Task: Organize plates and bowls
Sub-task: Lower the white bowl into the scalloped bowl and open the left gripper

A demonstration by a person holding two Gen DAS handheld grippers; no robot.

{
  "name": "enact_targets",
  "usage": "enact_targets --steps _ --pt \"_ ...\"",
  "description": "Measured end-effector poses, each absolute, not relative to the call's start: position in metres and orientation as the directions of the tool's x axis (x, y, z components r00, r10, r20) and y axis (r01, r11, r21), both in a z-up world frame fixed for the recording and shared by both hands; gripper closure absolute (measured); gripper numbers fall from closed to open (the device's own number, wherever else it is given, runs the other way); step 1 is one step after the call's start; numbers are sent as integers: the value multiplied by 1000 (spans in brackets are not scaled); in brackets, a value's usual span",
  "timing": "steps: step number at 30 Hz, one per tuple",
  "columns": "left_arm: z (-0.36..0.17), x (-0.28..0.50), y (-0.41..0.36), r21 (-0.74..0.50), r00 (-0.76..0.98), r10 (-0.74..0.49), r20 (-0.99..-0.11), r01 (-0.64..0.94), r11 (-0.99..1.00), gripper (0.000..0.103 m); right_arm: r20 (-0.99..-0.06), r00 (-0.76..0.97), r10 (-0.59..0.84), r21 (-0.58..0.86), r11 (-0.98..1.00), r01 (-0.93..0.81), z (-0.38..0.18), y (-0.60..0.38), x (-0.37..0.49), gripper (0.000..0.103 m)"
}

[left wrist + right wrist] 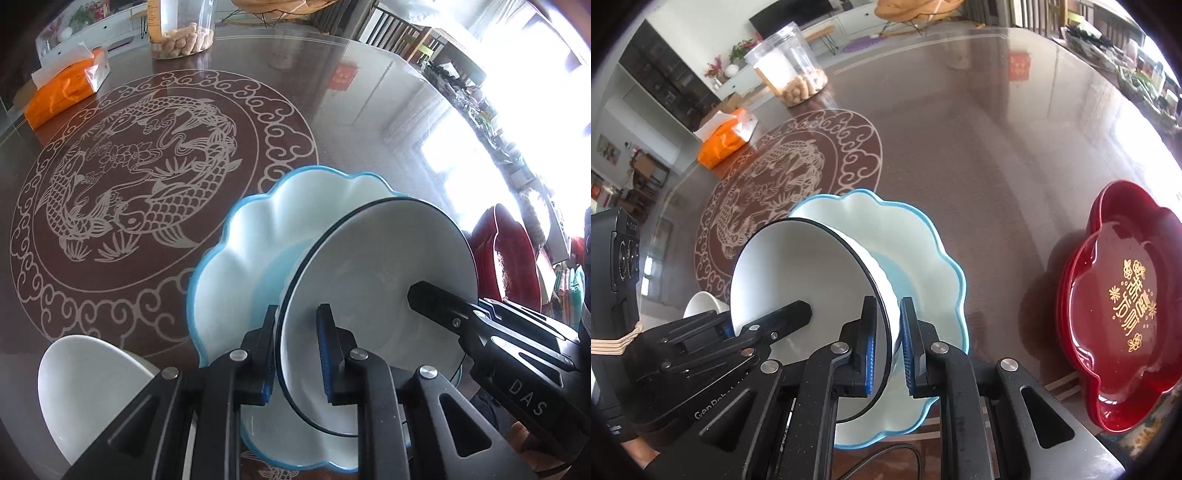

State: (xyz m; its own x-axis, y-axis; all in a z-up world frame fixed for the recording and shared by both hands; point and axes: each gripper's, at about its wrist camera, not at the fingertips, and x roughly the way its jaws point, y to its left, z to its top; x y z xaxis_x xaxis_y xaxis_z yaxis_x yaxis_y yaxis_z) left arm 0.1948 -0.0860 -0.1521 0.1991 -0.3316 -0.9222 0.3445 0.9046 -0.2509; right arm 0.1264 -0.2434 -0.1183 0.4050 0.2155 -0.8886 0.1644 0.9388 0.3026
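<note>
Black-rimmed bowl, stiff, slick, breakable: we pinch its rim with left gripper and right gripper, over the scalloped plate.

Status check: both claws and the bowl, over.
Left claw and right claw both clamp the black-rimmed bowl, tilted over the blue scalloped plate. Nothing blocking.

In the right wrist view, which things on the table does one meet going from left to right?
Orange tissue pack → clear jar → blue-rimmed scalloped plate → red flower-shaped tray. The black-rimmed bowl overlaps the plate, so I leave it out.
</note>
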Motion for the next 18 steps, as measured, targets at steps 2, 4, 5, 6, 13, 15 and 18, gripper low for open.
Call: enact_targets --steps 2,4,5,6,13,15,18 --pt "-154 196 -88 -236 199 -317 -927 348 907 84 -886 405 226 315 934 168 -123 -247 129 88" --pt "-154 198 -90 -222 203 -305 -931 350 910 83 -886 400 233 324 929 177 -125 -250 130 88" --pt "-155 199 -91 -217 205 -300 -932 346 913 83 -885 399 238 329 928 175 -126 -251 131 87" --pt "-155 200 -92 -212 208 -294 -933 343 915 82 -884 398 244 333 927 171 -126 -251 131 85" --pt "-146 209 -94 -171 227 -252 -941 327 930 60 -844 453 287 388 910 145 -116 -254 130 54" --pt "-134 208 -86 -218 239 -299 -924 312 925 52 -838 474 270 377 915 146 -106 -256 128 46" --pt "-104 202 -72 -229 319 -321 -892 293 928 34 -822 507 261 377 915 141 -89 -261 122 46"
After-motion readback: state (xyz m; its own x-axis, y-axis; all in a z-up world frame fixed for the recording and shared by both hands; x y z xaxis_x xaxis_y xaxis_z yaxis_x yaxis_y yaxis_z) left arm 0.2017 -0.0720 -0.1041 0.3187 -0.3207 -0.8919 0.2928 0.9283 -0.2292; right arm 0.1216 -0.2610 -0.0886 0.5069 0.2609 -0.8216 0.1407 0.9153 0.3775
